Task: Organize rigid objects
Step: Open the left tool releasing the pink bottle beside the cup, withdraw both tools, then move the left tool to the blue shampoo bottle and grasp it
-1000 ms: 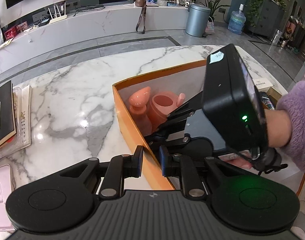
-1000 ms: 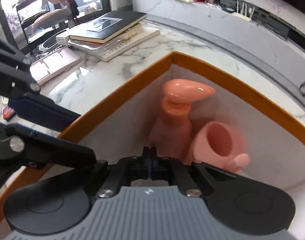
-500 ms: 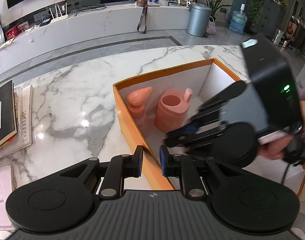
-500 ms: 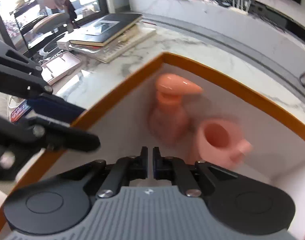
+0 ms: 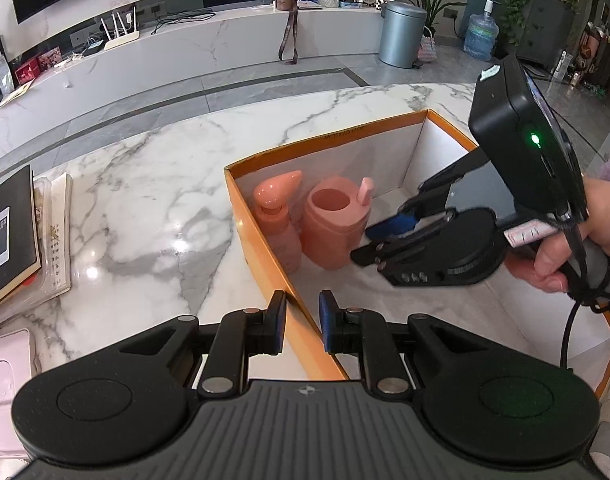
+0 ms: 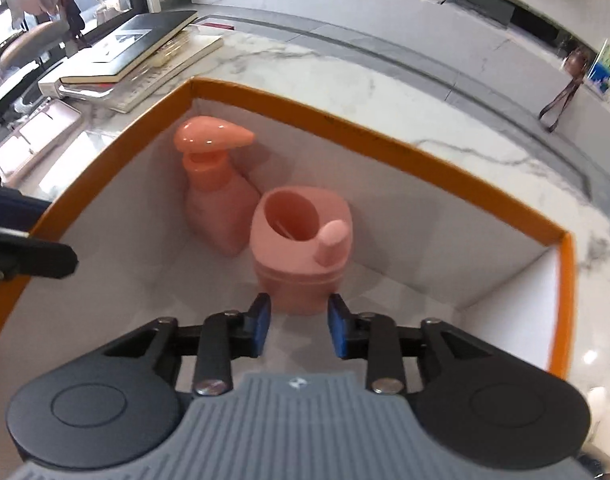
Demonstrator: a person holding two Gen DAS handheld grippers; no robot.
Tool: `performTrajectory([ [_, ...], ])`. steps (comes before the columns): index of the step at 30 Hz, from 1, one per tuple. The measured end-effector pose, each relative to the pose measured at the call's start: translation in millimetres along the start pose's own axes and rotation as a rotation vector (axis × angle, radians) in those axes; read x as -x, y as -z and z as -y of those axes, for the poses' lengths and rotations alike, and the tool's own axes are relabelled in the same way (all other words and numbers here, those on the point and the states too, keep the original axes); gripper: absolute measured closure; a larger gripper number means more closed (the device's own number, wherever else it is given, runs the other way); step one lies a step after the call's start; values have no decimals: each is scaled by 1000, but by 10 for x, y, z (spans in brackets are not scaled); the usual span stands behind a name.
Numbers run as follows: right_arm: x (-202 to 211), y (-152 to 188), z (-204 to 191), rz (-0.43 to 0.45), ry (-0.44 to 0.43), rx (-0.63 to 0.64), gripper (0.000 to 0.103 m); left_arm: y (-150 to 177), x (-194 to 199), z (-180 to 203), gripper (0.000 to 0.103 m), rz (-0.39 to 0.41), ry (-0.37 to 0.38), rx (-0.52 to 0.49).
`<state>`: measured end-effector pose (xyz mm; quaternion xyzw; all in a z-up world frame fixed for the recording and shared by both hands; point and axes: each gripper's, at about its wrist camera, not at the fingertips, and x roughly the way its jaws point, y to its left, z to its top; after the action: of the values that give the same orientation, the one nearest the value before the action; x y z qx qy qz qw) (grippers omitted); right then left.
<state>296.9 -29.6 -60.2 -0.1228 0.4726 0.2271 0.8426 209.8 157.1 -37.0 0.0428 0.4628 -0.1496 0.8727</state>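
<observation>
An orange-rimmed box (image 5: 265, 272) (image 6: 365, 130) with a white inside stands on the marble table. In its far corner stand a pink pump bottle (image 5: 275, 216) (image 6: 217, 184) and a pink cup-shaped holder (image 5: 335, 222) (image 6: 301, 248), both upright and side by side. My left gripper (image 5: 301, 320) straddles the box's near left wall, its fingers a small gap apart, one on each side of the wall. My right gripper (image 6: 299, 326) (image 5: 375, 242) is open and empty inside the box, just short of the pink holder.
A stack of books (image 5: 13, 236) (image 6: 133, 52) lies at the table's left edge, with a pink case (image 5: 1, 384) in front of it. A long white counter and a grey bin (image 5: 399, 34) stand beyond the table.
My right gripper has opened and drawn back from the pink bottle and holder, now facing the holder. The left gripper has not moved.
</observation>
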Motion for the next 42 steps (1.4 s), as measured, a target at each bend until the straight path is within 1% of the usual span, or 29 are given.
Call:
performTrajectory([
  [4, -8, 20, -115, 24, -35, 35, 84, -1, -1, -5, 84, 0, 2, 3],
  [8, -68, 4, -157, 30, -72, 31, 91, -3, 2, -14, 84, 5, 5, 10],
  [11, -82, -13, -222, 24, -53, 42, 91, -1, 5, 4, 84, 7, -6, 1],
  [16, 143, 49, -239, 17, -33, 29, 90, -33, 138, 66, 84, 31, -36, 16],
  [19, 420, 167, -206, 44, -21, -8, 90, -77, 323, 204, 84, 70, -41, -11],
  [21, 628, 268, -167, 77, -24, -51, 90, -105, 416, 356, 84, 85, -45, -48],
  [25, 1113, 602, -31, 152, -31, -155, 90, -160, 543, 767, 81, 100, -33, -126],
  [26, 1239, 706, 29, 169, -31, -184, 87, -176, 563, 871, 81, 105, -18, -142],
  [27, 1354, 811, 100, 186, -28, -210, 81, -193, 580, 988, 81, 112, 3, -155],
  [29, 1573, 1041, 258, 216, 10, -263, 76, -229, 586, 1206, 80, 128, 43, -169],
  [30, 1655, 1132, 333, 224, 33, -285, 76, -258, 573, 1303, 80, 131, 55, -171],
  [32, 1809, 1363, 557, 223, 82, -344, 75, -311, 517, 1499, 80, 133, 77, -182],
  [33, 1868, 1475, 695, 208, 110, -384, 74, -332, 485, 1595, 80, 135, 99, -192],
  [36, 2028, 1825, 1103, 184, 167, -530, 72, -423, 327, 1906, 80, 119, 144, -213],
  [38, 2103, 2046, 1353, 175, 198, -629, 71, -489, 177, 2112, 80, 86, 203, -225],
  [40, 2113, 2227, 1551, 176, 207, -727, 70, -557, 17, 2314, 76, 59, 244, -236],
  [42, 2079, 2376, 1710, 182, 196, -820, 69, -645, -179, 2506, 76, 36, 237, -260],
])
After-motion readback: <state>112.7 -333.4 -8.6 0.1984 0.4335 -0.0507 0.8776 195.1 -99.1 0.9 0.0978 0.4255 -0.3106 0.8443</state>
